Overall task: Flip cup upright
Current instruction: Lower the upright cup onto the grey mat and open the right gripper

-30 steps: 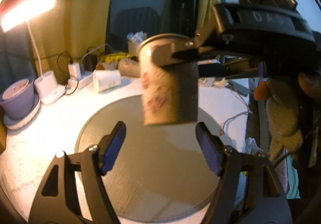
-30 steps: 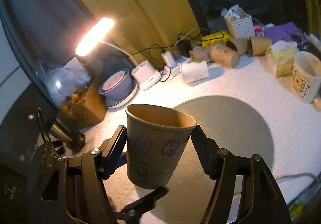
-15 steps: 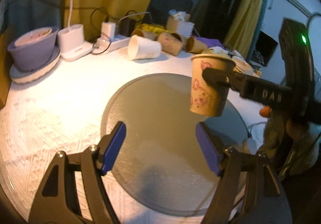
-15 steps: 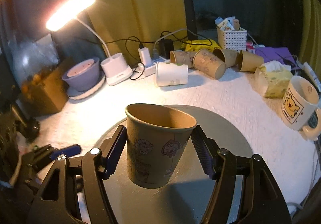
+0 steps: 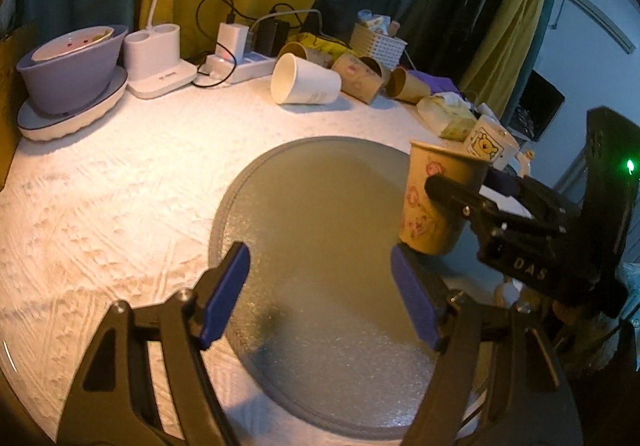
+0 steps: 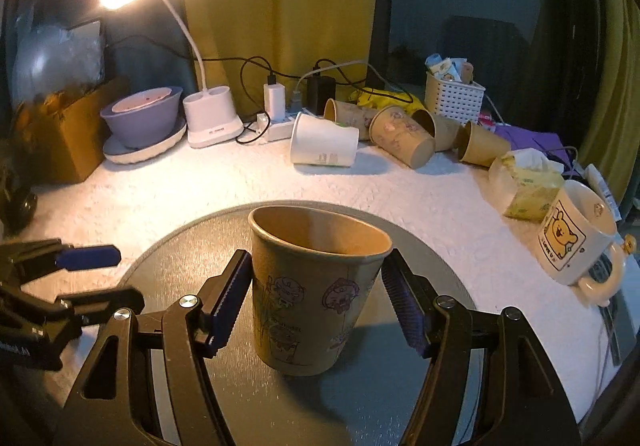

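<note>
The brown paper cup with purple cartoon prints (image 6: pixel 316 294) stands with its long axis close to vertical, open mouth up and narrow base down on the round grey mat (image 6: pixel 420 246), toward the mat's right side in the left wrist view. The right gripper (image 6: pixel 316 304) has its blue-padded fingers (image 6: pixel 228 302) pressed against the cup's two sides, clasping it. The left gripper (image 5: pixel 320 294) hangs over the mat with its fingers spread wide, holding nothing.
</note>
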Demonstrator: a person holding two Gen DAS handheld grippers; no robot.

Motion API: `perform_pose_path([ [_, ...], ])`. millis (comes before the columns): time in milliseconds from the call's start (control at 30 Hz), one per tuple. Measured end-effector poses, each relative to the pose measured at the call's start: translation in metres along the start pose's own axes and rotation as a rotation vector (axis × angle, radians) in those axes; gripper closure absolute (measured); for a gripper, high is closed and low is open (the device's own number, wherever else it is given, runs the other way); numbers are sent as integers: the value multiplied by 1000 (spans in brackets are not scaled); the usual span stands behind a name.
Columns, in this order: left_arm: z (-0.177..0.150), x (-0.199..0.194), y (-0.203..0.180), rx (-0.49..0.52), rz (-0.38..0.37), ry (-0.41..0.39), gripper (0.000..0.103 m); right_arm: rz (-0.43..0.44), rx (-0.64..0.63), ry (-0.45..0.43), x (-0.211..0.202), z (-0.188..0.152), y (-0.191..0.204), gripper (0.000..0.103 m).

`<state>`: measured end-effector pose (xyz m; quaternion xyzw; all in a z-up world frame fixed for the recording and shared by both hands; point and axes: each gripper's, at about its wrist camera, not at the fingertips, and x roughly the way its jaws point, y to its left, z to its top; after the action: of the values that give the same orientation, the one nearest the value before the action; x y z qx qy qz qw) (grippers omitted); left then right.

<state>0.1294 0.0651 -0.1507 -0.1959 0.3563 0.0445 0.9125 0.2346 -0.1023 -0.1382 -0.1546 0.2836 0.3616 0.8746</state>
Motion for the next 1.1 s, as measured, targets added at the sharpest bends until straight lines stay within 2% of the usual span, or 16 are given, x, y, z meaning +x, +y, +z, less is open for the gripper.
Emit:
perform_pose_path([
  [200, -3, -2, -5, 14, -3, -1, 28, -5, 9, -25, -11, -11, 1, 33],
  [533, -11, -8, -15, 53, 18, 2, 22, -14, 48, 35, -19, -38, 6, 32],
  [1100, -33, -40, -36, 119, 15, -38, 21, -40, 142, 53, -59, -57, 12, 32],
])
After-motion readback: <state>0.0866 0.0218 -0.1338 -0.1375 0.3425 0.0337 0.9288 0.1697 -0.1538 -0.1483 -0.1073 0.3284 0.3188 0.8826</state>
